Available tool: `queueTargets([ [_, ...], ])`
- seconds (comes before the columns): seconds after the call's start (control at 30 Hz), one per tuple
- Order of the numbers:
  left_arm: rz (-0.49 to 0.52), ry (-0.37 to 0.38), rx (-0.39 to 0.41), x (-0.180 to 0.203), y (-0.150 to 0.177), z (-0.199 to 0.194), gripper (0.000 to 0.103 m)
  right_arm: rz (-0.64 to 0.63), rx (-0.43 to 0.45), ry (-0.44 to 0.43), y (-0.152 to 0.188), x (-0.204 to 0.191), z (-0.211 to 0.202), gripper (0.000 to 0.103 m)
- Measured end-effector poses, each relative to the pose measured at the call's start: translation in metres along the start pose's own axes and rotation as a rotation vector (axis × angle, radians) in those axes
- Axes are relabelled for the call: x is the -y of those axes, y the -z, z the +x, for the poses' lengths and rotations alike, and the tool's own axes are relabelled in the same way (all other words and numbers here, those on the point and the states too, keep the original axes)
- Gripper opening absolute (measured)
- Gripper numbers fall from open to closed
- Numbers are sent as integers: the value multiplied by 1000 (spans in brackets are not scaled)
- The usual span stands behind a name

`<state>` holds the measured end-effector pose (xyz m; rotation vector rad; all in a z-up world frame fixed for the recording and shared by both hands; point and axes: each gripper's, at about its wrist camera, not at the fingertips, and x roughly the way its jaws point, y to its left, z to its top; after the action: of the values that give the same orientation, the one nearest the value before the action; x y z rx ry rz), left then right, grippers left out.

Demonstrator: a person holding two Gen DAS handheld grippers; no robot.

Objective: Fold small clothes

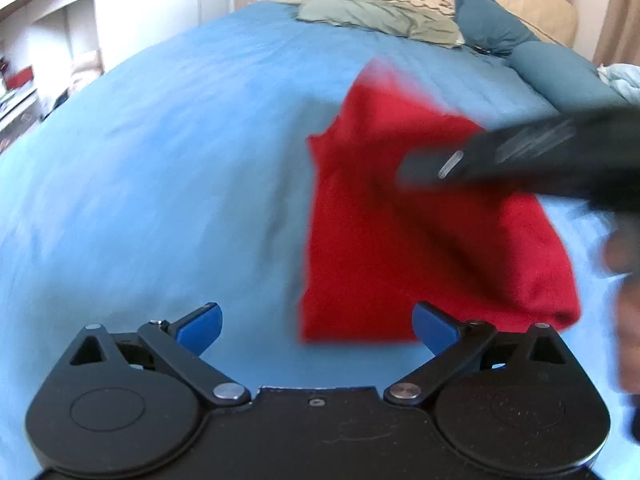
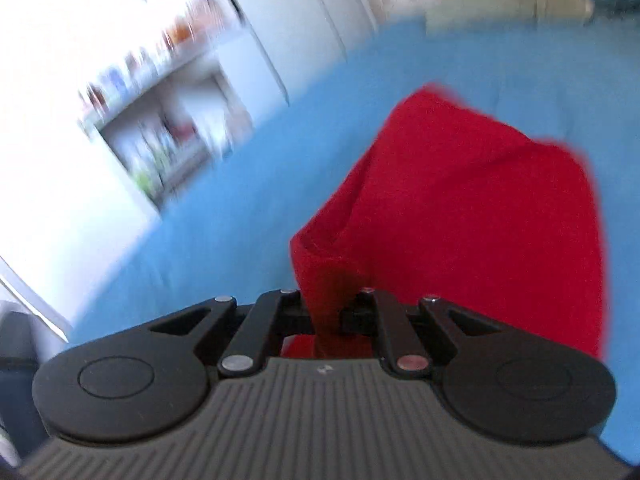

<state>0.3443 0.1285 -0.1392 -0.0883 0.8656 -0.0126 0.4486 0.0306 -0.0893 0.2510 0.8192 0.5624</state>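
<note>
A small red garment (image 1: 400, 240) lies partly folded on the blue bedsheet (image 1: 160, 180), right of centre in the left wrist view. My left gripper (image 1: 318, 326) is open and empty, its blue pads just short of the garment's near edge. My right gripper (image 1: 416, 168) reaches in from the right above the garment, blurred. In the right wrist view the right gripper (image 2: 330, 308) is shut on a pinched fold of the red garment (image 2: 460, 208), which hangs lifted over the bedsheet (image 2: 240, 220).
Pillows lie at the head of the bed: a green one (image 1: 376, 16) and teal ones (image 1: 496, 24). White shelves (image 1: 44, 52) stand along the left wall. They also show in the right wrist view (image 2: 168, 120), blurred.
</note>
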Motion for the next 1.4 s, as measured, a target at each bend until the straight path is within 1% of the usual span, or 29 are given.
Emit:
queueTargets([
  [0.03, -5, -3, 7, -6, 9, -1, 103, 2, -42, 26, 7, 0, 17, 22],
  [0.07, -11, 1, 18, -10, 16, -2, 103, -1, -66, 35, 15, 0, 29, 23],
  [0.13, -36, 21, 34, -17, 26, -5, 103, -27, -51, 31, 22, -3, 33, 27],
  [0.2, -55, 42, 31, -19, 20, -6, 102, -65, -47, 13, 19, -6, 29, 48],
  [0.23, -59, 50, 43, -20, 16, -7, 103, -84, -48, -8, 18, -7, 24, 72],
  [0.27, -64, 59, 59, -18, 13, -9, 103, -92, -41, -20, 15, -9, 18, 87],
  [0.33, -72, 82, 79, -18, 10, -14, 103, -102, 19, -47, 10, -13, -8, 90],
  [0.37, -75, 89, 92, -18, 10, -15, 103, -104, 54, -47, 4, -15, -21, 94],
  [0.4, -77, 94, 105, -16, 10, -18, 103, -101, 92, -20, 0, -12, -40, 96],
  [0.43, -78, 99, 116, -14, 9, -20, 103, -100, 129, 17, -1, -8, -55, 102],
  [0.47, -79, 107, 124, -13, 8, -22, 103, -106, 172, 64, 1, -3, -72, 103],
  [0.5, -82, 113, 135, -12, 8, -24, 103, -121, 209, 134, 8, 3, -90, 103],
  [0.57, -92, 119, 151, -8, 4, -23, 103, -152, 229, 246, 29, 13, -108, 103],
  [0.67, -108, 120, 158, -2, -6, -16, 103, -201, 190, 382, 72, 30, -115, 103],
  [0.7, -114, 119, 156, -1, -8, -15, 103, -216, 170, 409, 85, 34, -113, 103],
  [0.8, -127, 116, 147, 2, -13, -9, 103, -234, 135, 480, 109, 40, -102, 103],
  [0.93, -120, 93, 133, 5, -17, -2, 103, -186, 137, 537, 117, 48, -80, 103],
  [1.03, -102, 52, 131, 6, -23, 10, 102, -185, 99, 568, 118, 61, -63, 103],
  [1.1, -99, 16, 90, -2, -22, 23, 97, -153, 126, 592, 115, 68, -67, 103],
  [1.13, -99, 17, 52, -8, -20, 29, 92, -126, 135, 606, 117, 68, -72, 103],
  [1.17, -98, 22, 13, -14, -15, 33, 92, -102, 133, 616, 117, 73, -76, 103],
  [1.2, -87, 38, 2, -19, -7, 33, 92, -86, 123, 615, 117, 79, -78, 103],
  [1.23, -56, 41, 10, -20, -1, 30, 92, -78, 114, 614, 119, 85, -79, 103],
  [1.3, 4, 9, 12, -16, 7, 25, 93, -76, 116, 590, 125, 92, -81, 103],
  [1.4, -21, 3, 9, -17, 8, 24, 93, -89, 119, 591, 124, 91, -79, 103],
])
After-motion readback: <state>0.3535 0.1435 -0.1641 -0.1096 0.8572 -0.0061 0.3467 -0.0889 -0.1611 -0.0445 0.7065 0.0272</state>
